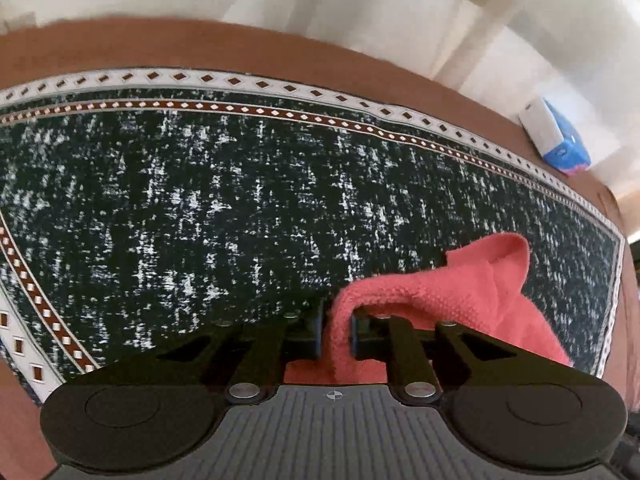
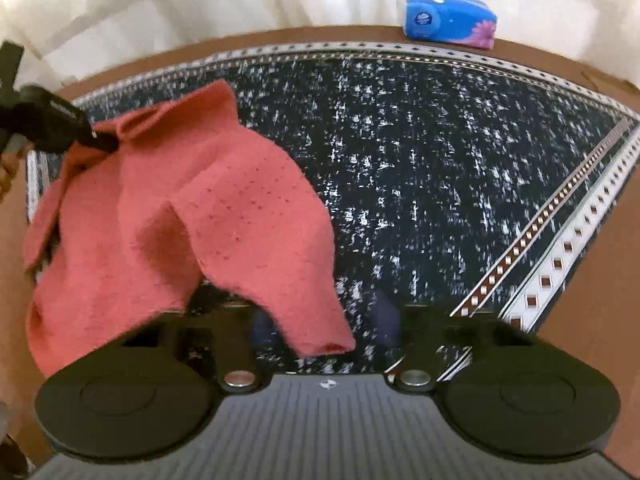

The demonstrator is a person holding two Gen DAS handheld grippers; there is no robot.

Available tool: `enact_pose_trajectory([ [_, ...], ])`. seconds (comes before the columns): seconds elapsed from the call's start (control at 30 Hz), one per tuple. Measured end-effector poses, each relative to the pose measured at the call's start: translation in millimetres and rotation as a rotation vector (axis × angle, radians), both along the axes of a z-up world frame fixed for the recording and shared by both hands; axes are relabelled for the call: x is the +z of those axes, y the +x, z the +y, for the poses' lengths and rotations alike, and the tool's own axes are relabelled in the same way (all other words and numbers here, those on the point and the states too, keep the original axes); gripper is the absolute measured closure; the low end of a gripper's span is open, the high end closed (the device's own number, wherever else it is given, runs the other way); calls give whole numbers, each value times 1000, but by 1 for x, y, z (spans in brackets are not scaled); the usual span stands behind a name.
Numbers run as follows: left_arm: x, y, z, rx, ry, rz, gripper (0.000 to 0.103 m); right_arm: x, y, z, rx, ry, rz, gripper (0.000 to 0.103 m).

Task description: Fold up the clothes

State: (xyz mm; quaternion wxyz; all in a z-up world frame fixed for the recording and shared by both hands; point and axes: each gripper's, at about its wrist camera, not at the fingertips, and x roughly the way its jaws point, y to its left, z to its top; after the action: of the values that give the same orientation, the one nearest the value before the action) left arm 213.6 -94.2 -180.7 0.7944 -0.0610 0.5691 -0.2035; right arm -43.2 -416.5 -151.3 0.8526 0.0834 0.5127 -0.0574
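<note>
Coral-pink knitted cloth (image 2: 160, 216) hangs lifted above dark speckled mat with diamond-pattern border (image 1: 200, 184), on brown table (image 1: 240, 48). Left gripper (image 1: 335, 334) pinches its bunched edge, fingers tight on fabric. Right gripper (image 2: 326, 326) fingers spread, blurry, apparently holding nothing. Blue tissue pack (image 2: 448, 18) at table's far edge.

pink cloth (image 2: 168, 216): 1 | patterned mat (image 2: 440, 160): 1 | tissue pack (image 2: 448, 18): 1 | tongs (image 1: 336, 332): 2

We see the pink garment (image 2: 180, 216) hiding the right gripper's left finger. The tissue pack's (image 2: 448, 20) print blurs beyond reading.
</note>
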Motion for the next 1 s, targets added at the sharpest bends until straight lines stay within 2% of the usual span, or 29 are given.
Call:
enact_pose_trajectory([
  [0.07, 4, -5, 0, -16, 22, -20, 81, 11, 1, -1, 32, -82, -23, 96],
  [0.2, 8, -7, 3, -25, 25, -27, 81, 38, -1, -2, 103, -274, -101, 96],
  [0.3, 12, -9, 5, -33, 25, -38, 79, 48, -8, 4, 220, -420, -134, 96],
  [0.37, 15, -12, 5, -44, 40, -52, 76, 38, -13, 9, 315, -470, -99, 96],
  [0.5, 19, -17, 8, -76, 65, -70, 72, -4, -29, 20, 488, -510, 41, 95],
  [0.57, 22, -20, 10, -96, 85, -84, 67, -5, -35, 19, 511, -484, 63, 95],
  [0.6, 24, -22, 12, -106, 95, -90, 61, -2, -38, 17, 513, -465, 67, 94],
  [0.67, 29, -25, 15, -131, 109, -108, 58, 3, -43, 14, 518, -427, 75, 73],
  [0.73, 34, -29, 19, -159, 121, -126, 53, 9, -49, 11, 522, -389, 84, 64],
  [0.8, 42, -35, 19, -197, 134, -162, 44, 14, -54, 8, 527, -351, 92, 64],
  [0.9, 49, -46, 12, -277, 181, -248, 39, 51, -45, 0, 414, -217, -14, 63],
  [1.0, 47, -52, -7, -374, 216, -311, 37, 75, -11, -4, 308, -89, -135, 57],
])
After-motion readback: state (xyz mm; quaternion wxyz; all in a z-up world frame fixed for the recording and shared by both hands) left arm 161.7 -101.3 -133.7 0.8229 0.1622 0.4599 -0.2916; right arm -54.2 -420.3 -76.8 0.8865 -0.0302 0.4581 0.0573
